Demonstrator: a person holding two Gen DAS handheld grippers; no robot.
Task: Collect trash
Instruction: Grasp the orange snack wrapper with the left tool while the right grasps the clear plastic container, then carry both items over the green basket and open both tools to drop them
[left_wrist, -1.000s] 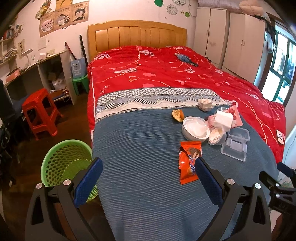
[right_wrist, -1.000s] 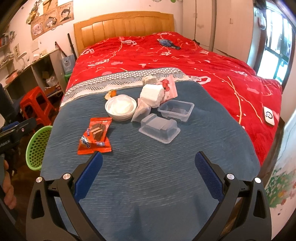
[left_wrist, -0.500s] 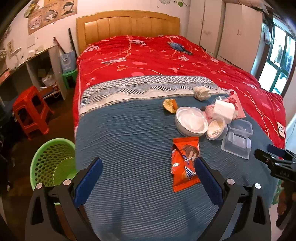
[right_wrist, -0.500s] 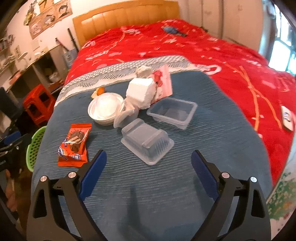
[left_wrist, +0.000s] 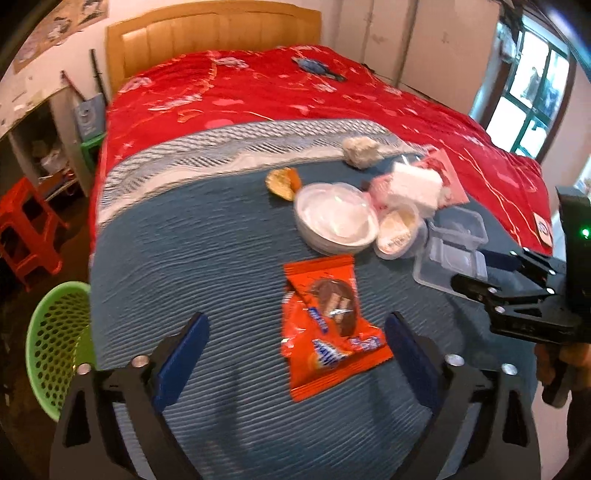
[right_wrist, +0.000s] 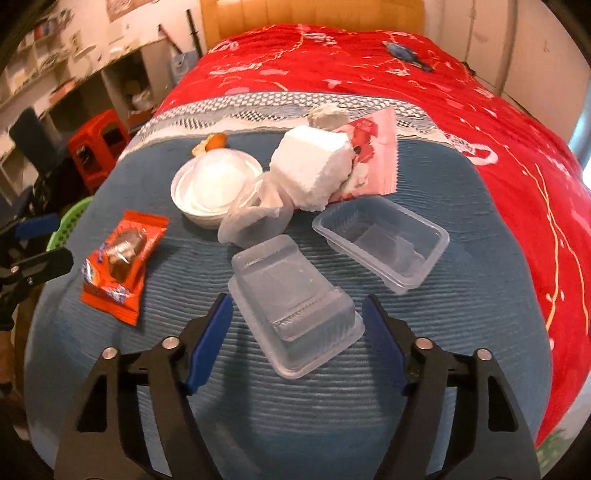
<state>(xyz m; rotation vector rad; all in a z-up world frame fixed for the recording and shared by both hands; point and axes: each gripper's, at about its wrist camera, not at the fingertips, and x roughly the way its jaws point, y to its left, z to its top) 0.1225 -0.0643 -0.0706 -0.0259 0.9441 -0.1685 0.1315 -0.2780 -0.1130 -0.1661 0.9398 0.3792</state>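
- Right tongs (right_wrist: 295, 332): spread wide, holding nothing. The blue pads flank the near end of the upturned clear plastic tray (right_wrist: 291, 306), one on each side and not touching it, a stance suited to closing across its short width.
- Upturned clear plastic tray: translucent, ribbed along its flanks, base uppermost, rim flat on the blue blanket (right_wrist: 461, 350). Thin walls will probably flex under a squeeze.
- Open clear tray (right_wrist: 380, 243): the same kind, mouth up, empty, just beside and beyond the first.
- Left tongs (left_wrist: 295, 354): also wide and empty, poised above the blanket with the orange snack wrapper (left_wrist: 328, 325) lying between the pads; judged to be the left side's target.
- Orange snack wrapper: flat, crinkled, glossy, printed with a chocolate bar; it lies near the bed's foot.
- Other trash, clustered mid-bed: white bowl (right_wrist: 218, 184), small lidded cup (left_wrist: 399, 229), white foam block (right_wrist: 314, 170) on a pink packet (right_wrist: 373, 158), crumpled tissue (left_wrist: 362, 151), orange peel (left_wrist: 282, 181).
- Green basket (left_wrist: 55, 339): on the floor left of the bed, the likely destination; nothing appears collected yet.
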